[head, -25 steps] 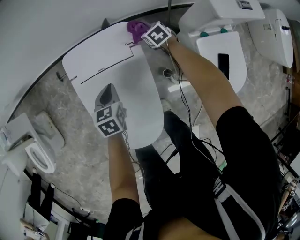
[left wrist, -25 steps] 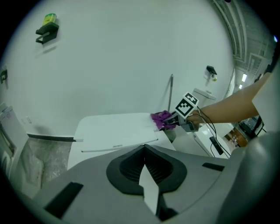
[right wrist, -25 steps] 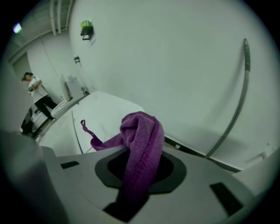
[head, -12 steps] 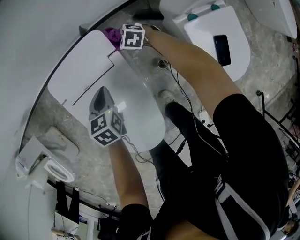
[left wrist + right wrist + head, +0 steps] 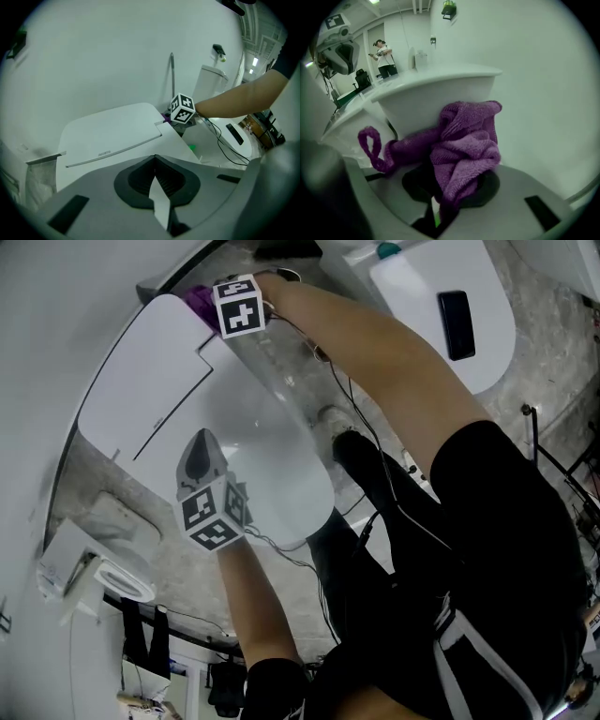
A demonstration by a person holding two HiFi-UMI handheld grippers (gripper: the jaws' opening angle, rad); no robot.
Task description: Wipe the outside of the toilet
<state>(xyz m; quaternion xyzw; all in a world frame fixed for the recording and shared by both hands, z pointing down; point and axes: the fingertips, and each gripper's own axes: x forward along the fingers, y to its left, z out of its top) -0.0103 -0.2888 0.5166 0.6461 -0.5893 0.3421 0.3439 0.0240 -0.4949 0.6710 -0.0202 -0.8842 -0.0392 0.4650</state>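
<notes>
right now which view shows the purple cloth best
The right gripper view: the purple cloth fills its centre, bunched and clamped in the right tool. The head view shows only a purple scrap beside that tool's marker cube; the left gripper view shows a tiny sliver, far off.

Seen from the head camera, steeply downward: the white toilet (image 5: 234,437), its cistern (image 5: 131,381) at 11 o'clock. The left tongs' (image 5: 200,460) camera rides low over the lid, facing the cistern and the wall. Both views share the marker cube (image 5: 182,108) of the right tongs (image 5: 223,304). That tool's own camera sits close beside the toilet's white side, with the purple cloth (image 5: 464,145) filling its centre.
</notes>
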